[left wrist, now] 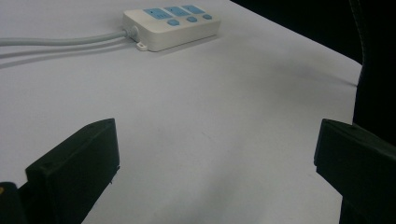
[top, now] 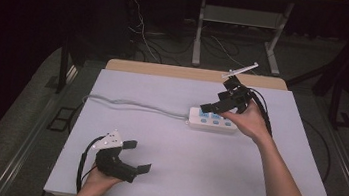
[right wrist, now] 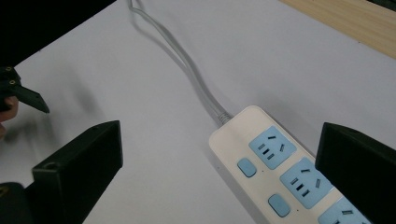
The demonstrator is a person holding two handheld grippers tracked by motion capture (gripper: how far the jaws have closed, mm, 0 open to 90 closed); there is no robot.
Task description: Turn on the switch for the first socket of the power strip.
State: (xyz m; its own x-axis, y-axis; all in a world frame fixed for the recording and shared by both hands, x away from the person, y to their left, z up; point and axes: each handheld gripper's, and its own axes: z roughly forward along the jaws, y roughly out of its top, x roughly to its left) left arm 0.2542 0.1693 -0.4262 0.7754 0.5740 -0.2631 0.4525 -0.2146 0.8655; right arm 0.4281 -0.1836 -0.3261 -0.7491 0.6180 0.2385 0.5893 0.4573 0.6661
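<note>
A white power strip (top: 212, 119) with blue sockets and blue buttons lies flat on the white table (top: 167, 142), right of centre. Its grey cable (top: 126, 103) runs off to the left. My right gripper (top: 219, 97) hovers just above the strip, open and holding nothing. In the right gripper view the strip (right wrist: 275, 172) lies between and below the wide-apart jaws, and its cable (right wrist: 187, 65) leads away. My left gripper (top: 137, 156) rests low at the front left, open and empty. The strip (left wrist: 170, 25) is far ahead of it, with the cable (left wrist: 56, 42) at the left.
A wooden board edge (top: 195, 74) borders the table's far side. Behind it stand metal desk legs (top: 199, 30) with loose wires on the floor. The left gripper's jaw tip (right wrist: 25, 98) shows at the left edge of the right gripper view.
</note>
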